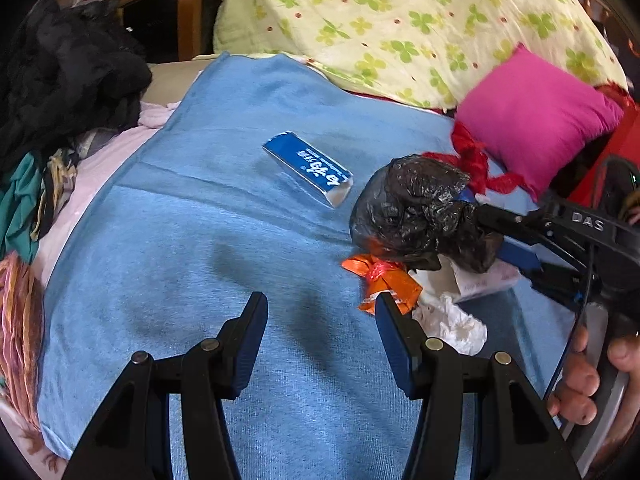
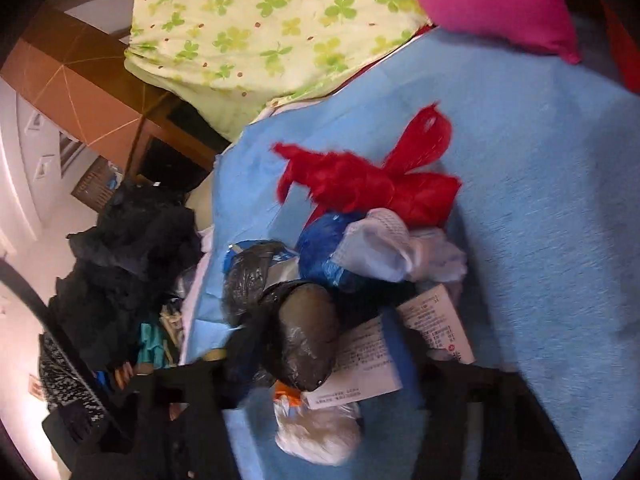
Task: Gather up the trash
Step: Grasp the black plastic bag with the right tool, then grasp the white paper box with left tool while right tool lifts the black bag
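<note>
Right claw [image 1: 460,220] is clamped on a crumpled black plastic bag [image 1: 416,210], its blue pads buried in the folds at the bag's near end, so the bundle hangs just above the blue blanket [image 1: 200,240] at the edge of a small trash pile. Judging by the wrinkles, this bag is light, soft and slippery; a pinch through a thick bunch of film, as here, should hold better than one on a single loose flap.

Left claw [image 1: 322,316] hovers partly open and empty over the blanket, its right-hand pad just beside an orange foil wrapper [image 1: 384,280] knotted with red. That wrapper looks thin, crinkly and nearly weightless, best taken at the knot, where the material is gathered. White crumpled tissue [image 1: 452,320] lies against it, soft and likely to tear if pulled by a corner. Printed paper slips [image 2: 436,320] lie under the black bag, flat and hard to lift off cloth except by an edge.

Farther out, a blue carton [image 1: 308,168] lies alone on the blanket, stiff enough to grip across its narrow sides. A red plastic bag [image 2: 372,180] sits beyond the pile, near a magenta pillow [image 1: 536,120]. Behind are a clover-print quilt [image 1: 400,20] and, to the left, heaped dark clothes [image 1: 68,72].
</note>
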